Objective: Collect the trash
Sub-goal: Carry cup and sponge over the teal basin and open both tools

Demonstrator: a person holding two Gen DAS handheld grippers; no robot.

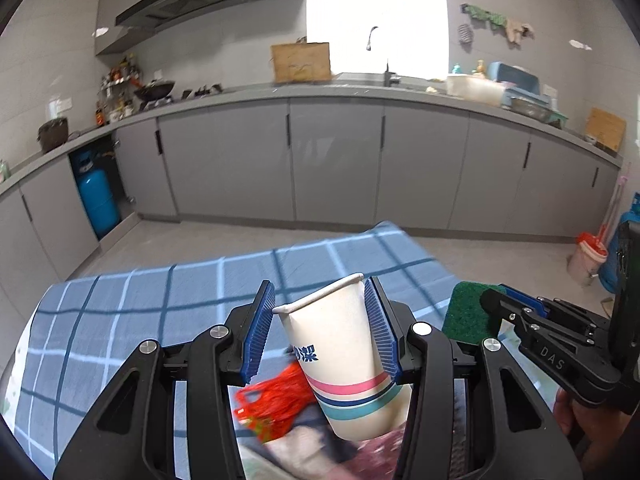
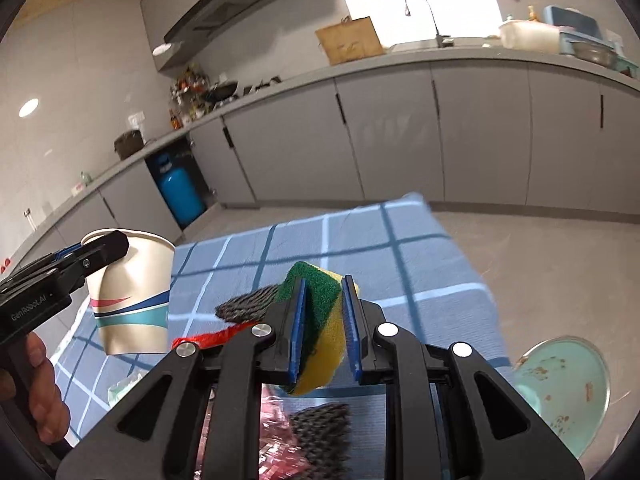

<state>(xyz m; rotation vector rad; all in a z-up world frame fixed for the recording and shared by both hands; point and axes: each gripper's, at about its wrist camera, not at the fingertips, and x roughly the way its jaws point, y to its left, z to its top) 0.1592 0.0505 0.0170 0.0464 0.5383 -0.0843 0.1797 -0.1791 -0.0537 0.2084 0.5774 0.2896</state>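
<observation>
Two tongs up over a blue checked cloth (image 1: pixel 160 296), each clamped on a piece of trash.

From the left wrist: left gripper (image 1: pixel 324 328) closed on a paper cup (image 1: pixel 344 364), blue pads (image 1: pixel 260 328) pressing its two sides just below the rim. Cup tilted, rim pointing up and away, striped base hanging down between the black arms. Below the cup, blurred, a red mesh bag (image 1: pixel 280 400) on the cloth. To the right, just beside, the right gripper (image 1: pixel 516 308) gripping a sponge (image 1: pixel 468 312), only the green face showing. Behind, grey cabinets (image 1: pixel 336 160) and a blue gas cylinder (image 1: pixel 98 200).

From the right wrist: right gripper (image 2: pixel 322 324) shut on the sponge (image 2: pixel 320 320), green scrub layer toward the left pad, yellow foam toward the right, the block squeezed and sticking out above and below the pads. Just left of it, a dark net scrap (image 2: pixel 248 304) and a red strip of the mesh bag (image 2: pixel 216 336). Far left, the left gripper (image 2: pixel 100 252) pinching the cup (image 2: pixel 132 296) near its rim, cup off the cloth. Lower right, a pale green stool (image 2: pixel 568 384) with brown specks.
</observation>
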